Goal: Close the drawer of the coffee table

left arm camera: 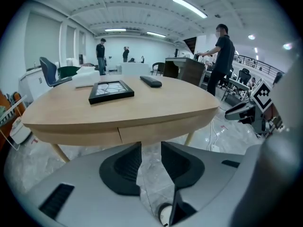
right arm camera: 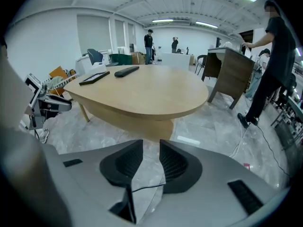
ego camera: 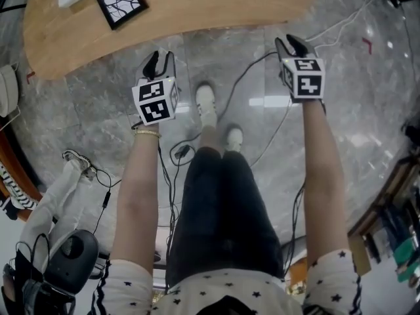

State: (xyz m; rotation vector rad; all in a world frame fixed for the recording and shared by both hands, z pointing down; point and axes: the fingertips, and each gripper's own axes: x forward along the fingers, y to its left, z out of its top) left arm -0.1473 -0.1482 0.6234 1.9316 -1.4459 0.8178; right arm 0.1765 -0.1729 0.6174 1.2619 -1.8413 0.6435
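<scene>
While both grippers hang clear of the bench (ego camera: 197, 12), the left gripper (left arm camera: 151, 148) and right gripper (right arm camera: 150, 145) each show fingers a narrow gap apart, with only floor between them and nothing held. Item: drawer (left arm camera: 161, 130), set in the bench's front apron, long axis side to side along that edge, straight ahead of and above the left fingers, not touching; its face looks flush, so it is probably shut. Left hand is nearer; the right faces the bench's rounded end, where no drawer shows.
</scene>
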